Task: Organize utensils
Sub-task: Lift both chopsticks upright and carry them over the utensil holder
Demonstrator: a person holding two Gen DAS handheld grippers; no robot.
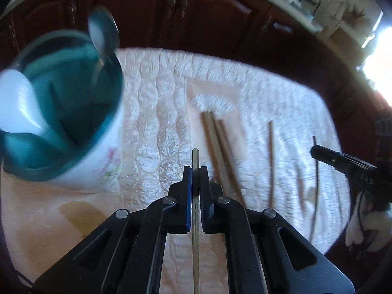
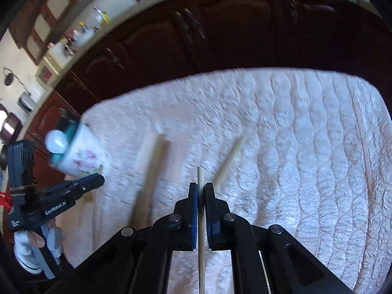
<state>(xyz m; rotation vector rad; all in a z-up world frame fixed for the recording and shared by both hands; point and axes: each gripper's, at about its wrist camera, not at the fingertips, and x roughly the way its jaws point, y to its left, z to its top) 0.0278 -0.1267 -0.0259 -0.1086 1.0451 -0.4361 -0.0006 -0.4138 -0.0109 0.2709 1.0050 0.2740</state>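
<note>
Closest to you in the left wrist view, your left gripper (image 1: pixel 195 171) is clamped on a thin greenish chopstick (image 1: pixel 195 208), which runs from 6 o'clock up between the jaws, its tip poking just past them. At 10 o'clock stands the floral cup (image 1: pixel 98 166) with a teal inside, already holding two white spoons (image 1: pixel 18 103). At 1 o'clock a pair of wooden chopsticks (image 1: pixel 218 147) lies on the quilted cloth (image 1: pixel 152 112), touching each other, with a single chopstick (image 1: pixel 270 164) just beside them toward 2 o'clock. At 3 o'clock your right gripper (image 1: pixel 316 150) comes in from the edge.

In the right wrist view, your right gripper (image 2: pixel 201 186) is closed on a pale wooden stick (image 2: pixel 201 232), again running from 6 o'clock through the jaws. The pair of chopsticks (image 2: pixel 152 178) lies at 11 o'clock, another loose one (image 2: pixel 229 163) at 1 o'clock. At 9 o'clock the cup (image 2: pixel 83 154) appears tilted, with your left gripper (image 2: pixel 99 177) just below it, holding its stick near the cup's base. Both views are motion-blurred.
</note>
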